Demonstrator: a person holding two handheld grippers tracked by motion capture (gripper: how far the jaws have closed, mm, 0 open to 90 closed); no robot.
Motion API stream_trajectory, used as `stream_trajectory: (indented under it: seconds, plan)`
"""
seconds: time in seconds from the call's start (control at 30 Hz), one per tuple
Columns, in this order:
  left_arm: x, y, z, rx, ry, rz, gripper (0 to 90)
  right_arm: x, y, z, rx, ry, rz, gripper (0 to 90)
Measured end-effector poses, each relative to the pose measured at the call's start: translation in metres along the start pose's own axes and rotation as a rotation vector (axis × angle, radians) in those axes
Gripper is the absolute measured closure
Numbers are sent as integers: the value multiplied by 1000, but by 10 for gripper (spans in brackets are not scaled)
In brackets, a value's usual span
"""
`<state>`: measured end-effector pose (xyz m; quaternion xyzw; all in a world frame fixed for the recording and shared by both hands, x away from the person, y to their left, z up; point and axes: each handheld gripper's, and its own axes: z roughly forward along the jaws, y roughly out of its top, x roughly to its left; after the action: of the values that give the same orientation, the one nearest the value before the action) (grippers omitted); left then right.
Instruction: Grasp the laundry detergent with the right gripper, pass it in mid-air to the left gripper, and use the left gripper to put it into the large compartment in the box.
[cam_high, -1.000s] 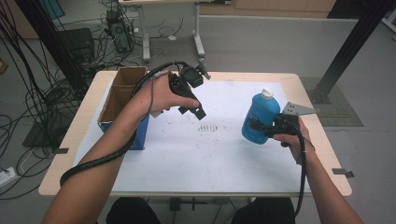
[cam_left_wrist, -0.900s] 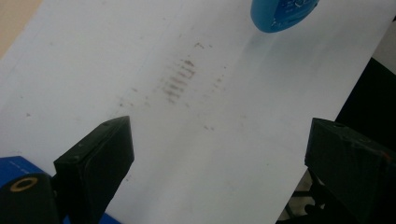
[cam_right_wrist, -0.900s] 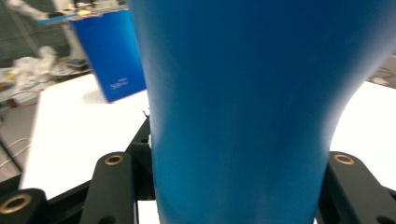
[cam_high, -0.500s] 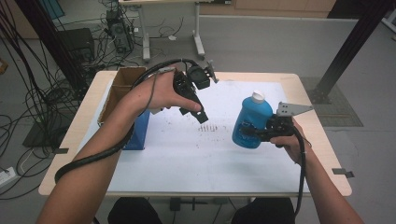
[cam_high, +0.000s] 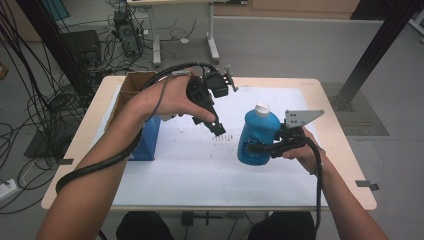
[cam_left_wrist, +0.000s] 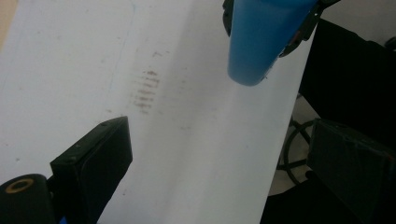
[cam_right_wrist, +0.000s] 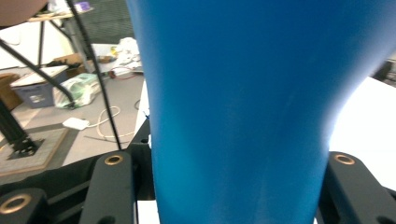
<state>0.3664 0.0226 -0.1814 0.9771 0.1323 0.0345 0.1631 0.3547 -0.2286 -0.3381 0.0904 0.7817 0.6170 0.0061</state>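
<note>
Bottle (cam_high: 257, 137) has come left toward mid-tabletop (cam_high: 320, 90) over the last second and is lifted, base clear of the white sheet (cam_high: 190, 165). My right gripper (cam_high: 260, 148) is clamped on its lower body, upright, white cap (cam_high: 262, 108) on. Left gripper (cam_high: 218, 127) has drifted right, jaws spread, nothing in them, hovering just left of the bottle. I read this as bringing the two together so the left can work the cap. Blue box (cam_high: 148, 137) sits at the left edge.

Pale wooden table (cam_high: 345, 165); white sheet (cam_high: 200, 170) covers most of top; blue-sided cardboard box (cam_high: 145, 135) at left.
</note>
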Motion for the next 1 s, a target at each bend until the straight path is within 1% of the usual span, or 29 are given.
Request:
stream_trajectory:
  seconds: [0.03,0.07,0.1,0.17,0.23,0.37,0.47,0.53,0.7,0.83,0.93,0.97,1.0]
  plan:
    - [-1,0,0,5,-8,10,71,0,0,0,0,0,0,445]
    - [-2,0,0,7,-13,13,71,2,3,3,8,15,-9,445]
    - [-3,1,0,14,-20,21,71,2,3,3,8,15,-9,445]
    - [-5,1,0,14,-30,36,72,4,5,6,13,34,-14,445]
    - [-6,2,0,15,-31,45,73,6,7,9,18,52,-18,445]
    - [-10,5,1,10,-38,71,76,9,10,16,32,73,-26,444]
    - [-12,8,1,19,-43,92,77,12,13,20,35,82,-38,444]
    - [-14,10,3,23,-50,101,77,13,13,23,33,90,-36,444]
    - [-17,12,4,29,-50,114,77,15,15,29,43,103,-43,444]
    - [-20,13,6,32,-54,126,82,16,16,32,52,108,-45,444]
    - [-24,14,9,42,-55,142,86,17,17,35,58,112,-41,444]
    - [-25,14,9,47,-52,155,86,17,17,35,58,112,-41,444]
    - [-26,15,9,43,-54,150,86,17,18,36,57,109,-46,443]
